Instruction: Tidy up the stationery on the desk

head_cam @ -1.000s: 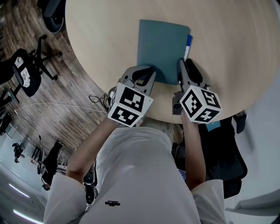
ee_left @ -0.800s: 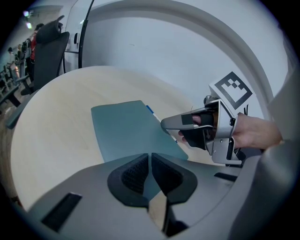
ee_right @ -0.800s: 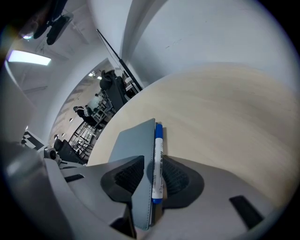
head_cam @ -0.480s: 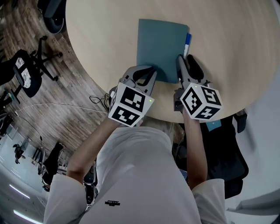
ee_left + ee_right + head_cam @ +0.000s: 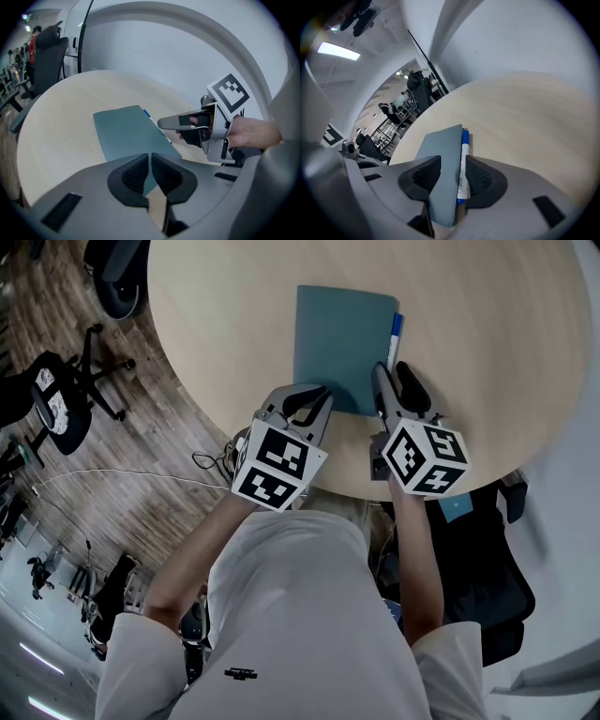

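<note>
Teal notebook, thin and flat on the pale wooden table, at 12 o'clock from the person and well inside the rim. Along its 3 o'clock edge, a blue-and-white pen, parallel to that edge and just beside it. Probably lined up this way to read as one neat set, not two loose items.

At the notebook's 7 o'clock corner, the left gripper: jaws pressed together, tips right at the corner, tilted steeply down. Unclear whether pinching the cover's edge or only bearing down on it. Either way, judged to be there as an anchor, to stop the book sliding during work on the far side.

At the 5 o'clock corner, the right gripper: jaws apart and just been opening, straddling the book's right edge and the pen's near end. Both between the pads, with no squeeze visible. Seemingly a letting-go after nudging pen against book, or a widening to take in both; impossible to say which.

Further out, past the table's rim at 9 o'clock, wood-plank floor with a black office chair and a pale trailing cable.

Tidying of this pair judged close to done, with only the release or a final squaring-up left.
</note>
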Motion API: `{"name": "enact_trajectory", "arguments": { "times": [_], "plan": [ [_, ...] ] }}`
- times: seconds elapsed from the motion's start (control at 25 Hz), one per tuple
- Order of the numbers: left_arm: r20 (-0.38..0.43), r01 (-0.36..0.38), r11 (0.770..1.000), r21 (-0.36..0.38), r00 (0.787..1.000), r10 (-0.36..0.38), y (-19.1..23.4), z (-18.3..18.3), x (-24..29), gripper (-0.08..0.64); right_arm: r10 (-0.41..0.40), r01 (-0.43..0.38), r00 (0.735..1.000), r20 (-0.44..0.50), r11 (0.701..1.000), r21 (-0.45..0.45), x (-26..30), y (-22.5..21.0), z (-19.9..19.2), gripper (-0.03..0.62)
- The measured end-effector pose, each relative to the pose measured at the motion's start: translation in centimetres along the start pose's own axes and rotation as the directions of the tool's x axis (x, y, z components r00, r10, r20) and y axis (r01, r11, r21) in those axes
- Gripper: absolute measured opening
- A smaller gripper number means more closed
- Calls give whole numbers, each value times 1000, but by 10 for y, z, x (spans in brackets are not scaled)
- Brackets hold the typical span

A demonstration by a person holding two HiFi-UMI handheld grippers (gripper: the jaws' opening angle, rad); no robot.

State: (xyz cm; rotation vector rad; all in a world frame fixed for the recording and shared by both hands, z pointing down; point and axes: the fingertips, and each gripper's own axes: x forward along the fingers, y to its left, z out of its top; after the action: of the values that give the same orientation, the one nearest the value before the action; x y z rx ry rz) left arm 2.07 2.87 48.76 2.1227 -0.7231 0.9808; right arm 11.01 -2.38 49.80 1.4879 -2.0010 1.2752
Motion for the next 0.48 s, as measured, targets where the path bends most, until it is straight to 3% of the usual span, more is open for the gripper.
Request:
{"name": "enact_trajectory", "arguments": {
  "times": [0.12,0.28,0.48],
  "plan": [
    [14,-5,1000,12,1000,5,3,11,-14,37,-26,26,1000,9,999,-27,-11,8,4,163],
    [57,-13,999,-44,998,16,4,22,-38,37,-34,35,999,31,998,-44,-32,18,12,161],
    [110,-18,997,-77,994,27,3,33,-79,32,-67,74,995,76,992,-99,-65,41,23,106]
  ]
}}
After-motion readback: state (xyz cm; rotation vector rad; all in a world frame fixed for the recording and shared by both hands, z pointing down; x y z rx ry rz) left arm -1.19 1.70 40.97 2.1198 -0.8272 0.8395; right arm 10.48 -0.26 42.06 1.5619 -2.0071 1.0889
